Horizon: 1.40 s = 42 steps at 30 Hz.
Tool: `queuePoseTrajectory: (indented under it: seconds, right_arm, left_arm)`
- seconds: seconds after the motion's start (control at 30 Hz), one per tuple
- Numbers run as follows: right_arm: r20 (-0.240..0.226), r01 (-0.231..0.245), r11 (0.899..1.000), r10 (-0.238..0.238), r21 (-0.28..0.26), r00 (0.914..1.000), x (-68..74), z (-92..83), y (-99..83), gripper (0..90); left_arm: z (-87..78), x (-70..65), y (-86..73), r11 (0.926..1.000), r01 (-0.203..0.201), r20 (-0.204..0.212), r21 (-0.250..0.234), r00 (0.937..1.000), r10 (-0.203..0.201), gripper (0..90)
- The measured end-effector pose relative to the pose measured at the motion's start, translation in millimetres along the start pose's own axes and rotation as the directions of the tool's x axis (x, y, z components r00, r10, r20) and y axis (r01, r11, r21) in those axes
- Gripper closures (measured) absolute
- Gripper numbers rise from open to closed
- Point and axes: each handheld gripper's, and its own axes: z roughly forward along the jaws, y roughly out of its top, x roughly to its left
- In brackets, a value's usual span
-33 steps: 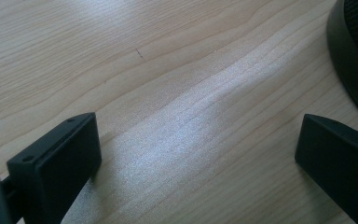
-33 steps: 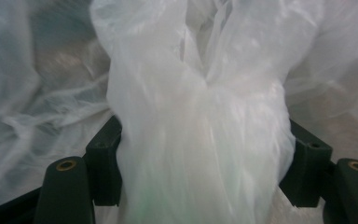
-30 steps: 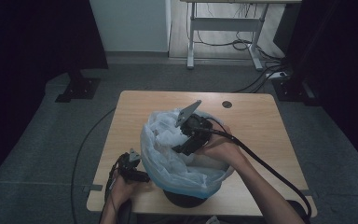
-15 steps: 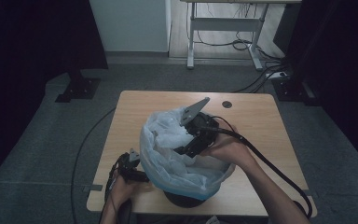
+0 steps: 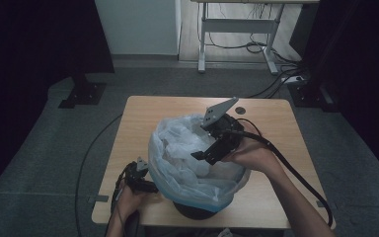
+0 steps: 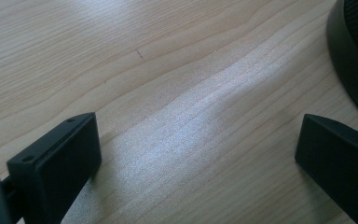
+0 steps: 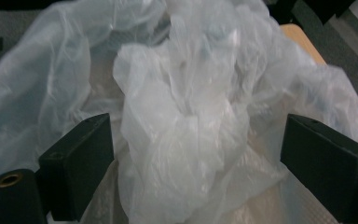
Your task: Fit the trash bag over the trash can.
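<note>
The bin (image 5: 197,210) stood at the table's (image 5: 143,118) near edge, its plastic liner (image 5: 182,163) bunched inside; the right gripper (image 5: 202,157), jaws just opened wide and empty above it, likely needed to regrip and spread it, while the left gripper (image 5: 145,183) gaped idle beside the bin.

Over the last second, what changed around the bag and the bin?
The right gripper has risen off the plastic bag, its jaws just opening wide, pads clear of the film. The left gripper stayed open on the table beside the bin.
</note>
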Motion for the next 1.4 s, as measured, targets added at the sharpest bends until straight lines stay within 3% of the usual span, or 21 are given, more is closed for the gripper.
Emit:
queuePoseTrajectory:
  seconds: [0.13,0.27,0.4,0.47,0.6,0.8,0.9,0.97,1.03,1.13,1.23,1.3,1.4]
  right_arm:
    - [0.002,0.001,0.998,-0.001,-0.065,1.0,0.8,4.1,7.2,15.0]
    - [0.005,0.005,0.994,-0.004,-0.108,1.0,0.7,15.5,15.7,37.0]
    - [0.055,0.01,0.998,-0.007,-0.057,0.9985,0.2,34.3,18.2,64.7]
    - [0.07,0.012,1.0,-0.01,-0.023,0.9975,-0.7,43.2,16.2,74.5]
    - [0.046,0.006,0.998,-0.009,0.067,0.9989,-0.6,61.3,10.5,82.9]
    - [-0.029,0.01,0.981,-0.005,0.195,0.9996,2.3,75.0,4.7,83.1]
    - [-0.053,0.019,0.961,-0.005,0.274,0.9986,2.8,82.2,-0.4,83.0]
    - [-0.066,0.02,0.959,-0.001,0.281,0.9978,3.5,82.6,-1.2,80.2]
    - [-0.079,0.022,0.968,-0.003,0.251,0.9969,4.6,77.8,0.4,65.2]
    - [-0.061,0.037,0.984,-0.026,0.175,0.9978,9.6,64.2,5.6,47.8]
    - [-0.038,0.042,0.997,-0.04,0.067,0.9985,12.4,47.6,13.0,36.9]
    - [-0.005,0.045,0.999,-0.045,0.012,0.999,11.3,41.0,17.6,35.8]
    - [0.021,0.032,0.999,-0.032,0.007,0.9993,8.1,43.4,20.9,37.3]
  left_arm:
    - [0.0,0.0,0.0,1.0,0.0,0.0,0.0,1.0,0.0,0.0]
    - [0.1,0.1,0.1,1.0,0.0,0.001,0.0,1.0,0.0,0.0]
    - [0.1,0.1,0.1,1.0,0.0,0.001,0.0,1.0,0.0,0.0]
    - [0.1,0.2,0.1,1.0,-0.001,0.001,0.0,1.0,0.001,0.0]
    - [0.2,0.2,0.2,1.0,-0.001,0.002,0.0,1.0,0.001,0.0]
    - [0.2,0.2,0.2,1.0,-0.001,0.002,0.0,1.0,0.001,0.0]
    - [0.2,0.2,0.2,1.0,-0.001,0.002,0.0,1.0,0.001,0.0]
    - [0.2,0.2,0.2,1.0,-0.001,0.002,0.0,1.0,0.001,0.0]
    - [0.2,0.2,0.2,1.0,-0.001,0.002,0.0,1.0,0.001,0.0]
    - [0.2,0.3,0.2,1.0,-0.001,0.002,0.0,1.0,0.001,0.0]
    - [0.2,0.2,0.2,1.0,-0.001,0.002,0.0,1.0,0.001,0.0]
    - [0.3,0.2,0.2,1.0,-0.001,0.001,0.0,1.0,0.001,0.0]
    - [0.3,0.2,0.2,1.0,-0.001,0.002,0.0,1.0,0.001,0.0]
